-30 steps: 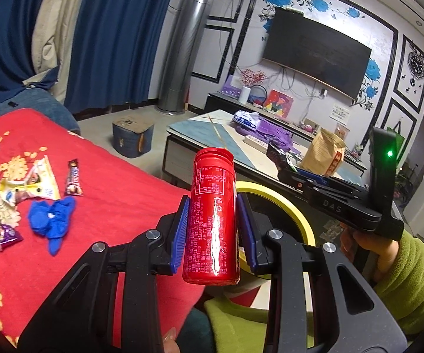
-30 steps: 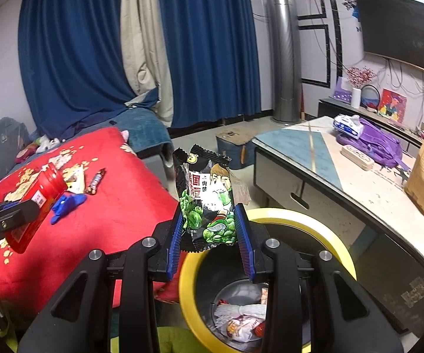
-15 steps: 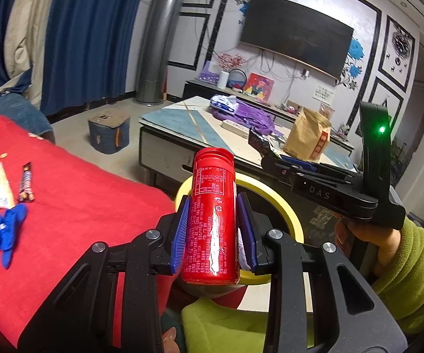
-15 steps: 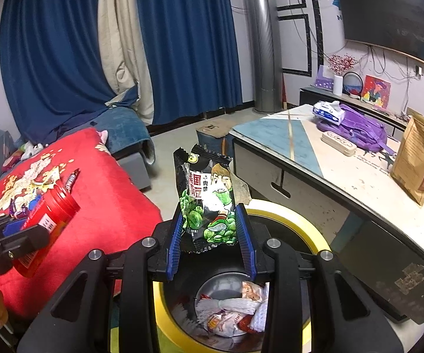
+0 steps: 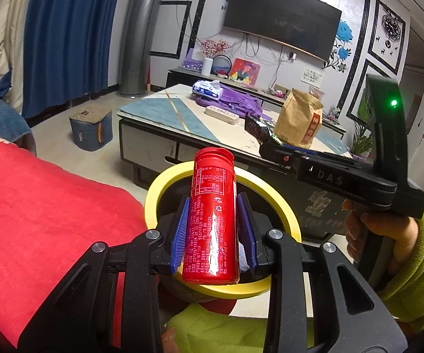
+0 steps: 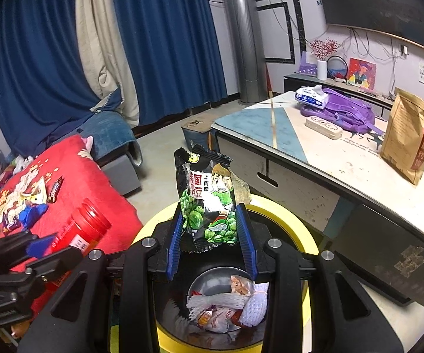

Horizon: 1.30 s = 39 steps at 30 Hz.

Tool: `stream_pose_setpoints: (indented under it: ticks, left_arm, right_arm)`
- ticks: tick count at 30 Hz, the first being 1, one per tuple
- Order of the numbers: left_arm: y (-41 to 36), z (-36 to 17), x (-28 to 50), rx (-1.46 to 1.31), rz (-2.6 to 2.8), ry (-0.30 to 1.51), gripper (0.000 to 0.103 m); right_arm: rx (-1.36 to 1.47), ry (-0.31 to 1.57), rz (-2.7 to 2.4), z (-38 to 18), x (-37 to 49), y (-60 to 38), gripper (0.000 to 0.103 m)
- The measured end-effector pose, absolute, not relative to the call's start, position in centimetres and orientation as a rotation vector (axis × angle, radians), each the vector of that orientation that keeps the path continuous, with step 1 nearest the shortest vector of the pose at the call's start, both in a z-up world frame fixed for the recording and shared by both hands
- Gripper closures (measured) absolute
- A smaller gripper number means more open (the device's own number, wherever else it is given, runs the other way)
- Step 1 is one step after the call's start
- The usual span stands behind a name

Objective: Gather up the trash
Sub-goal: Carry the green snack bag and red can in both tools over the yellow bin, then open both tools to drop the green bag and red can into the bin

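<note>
My left gripper (image 5: 212, 229) is shut on an upright red can (image 5: 212, 223), held over the near rim of the yellow-rimmed trash bin (image 5: 165, 179). My right gripper (image 6: 210, 232) is shut on a black and green snack packet (image 6: 209, 200), directly above the bin (image 6: 294, 220). Wrappers and white foam netting (image 6: 226, 306) lie in the bin's bottom. In the right wrist view the red can (image 6: 82, 232) and left gripper (image 6: 39, 242) show at the lower left. The right gripper's body (image 5: 344, 179) crosses the left wrist view, held by a hand in a green sleeve.
A red blanket (image 6: 73, 182) left of the bin carries a chocolate bar (image 6: 55, 189), a yellow wrapper (image 6: 36, 194) and a blue glove (image 6: 32, 214). A low table (image 6: 271, 123) on the right holds a purple bag, a brown paper bag (image 6: 407, 138) and tissues.
Both grippers moved toward the bin, each keeping its load. The can now hangs over the bin's rim, and the snack packet sits over the opening with more of the bin's contents in sight.
</note>
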<state>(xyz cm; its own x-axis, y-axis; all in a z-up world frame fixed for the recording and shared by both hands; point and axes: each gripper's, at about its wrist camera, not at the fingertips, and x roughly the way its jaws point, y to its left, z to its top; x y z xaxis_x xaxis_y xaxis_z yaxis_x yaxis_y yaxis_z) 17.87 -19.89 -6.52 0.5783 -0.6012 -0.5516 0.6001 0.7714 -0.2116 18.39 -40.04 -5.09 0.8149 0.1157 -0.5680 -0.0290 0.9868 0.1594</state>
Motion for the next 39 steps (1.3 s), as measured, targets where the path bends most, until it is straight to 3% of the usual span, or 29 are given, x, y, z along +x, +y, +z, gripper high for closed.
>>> stream_pose_setpoints:
  ticks: [20,24,26,28,30,37,39]
  left_arm:
    - [-23.2,-10.0,18.8,0.044,-0.765,0.736,0.078]
    - [-23.6,-10.1,18.8,0.049,-0.77,0.739,0.077]
    - [-23.9,-10.3,18.9,0.057,-0.772,0.745,0.072]
    - [-24.0,-10.3,18.9,0.055,-0.77,0.743,0.055]
    - [-23.9,-10.2,18.9,0.049,-0.772,0.744,0.05]
    - [-22.8,-9.5,18.6,0.029,-0.73,0.736,0.012]
    - [-22.4,-9.2,18.4,0.026,-0.711,0.728,0.011]
  right_arm:
    - [0.182,0.652,0.057,-5.9,18.7,-41.4,0.066]
    - [0.197,0.651,0.046,-6.0,18.7,-41.7,0.06]
    - [0.204,0.647,0.041,-5.9,18.8,-41.9,0.056]
    - [0.21,0.644,0.036,-5.8,18.7,-42.0,0.051]
    - [0.216,0.637,0.027,-5.7,18.6,-42.2,0.048]
    - [0.229,0.618,0.01,-5.5,18.3,-42.5,0.041]
    - [0.228,0.61,0.006,-5.3,18.2,-42.5,0.039]
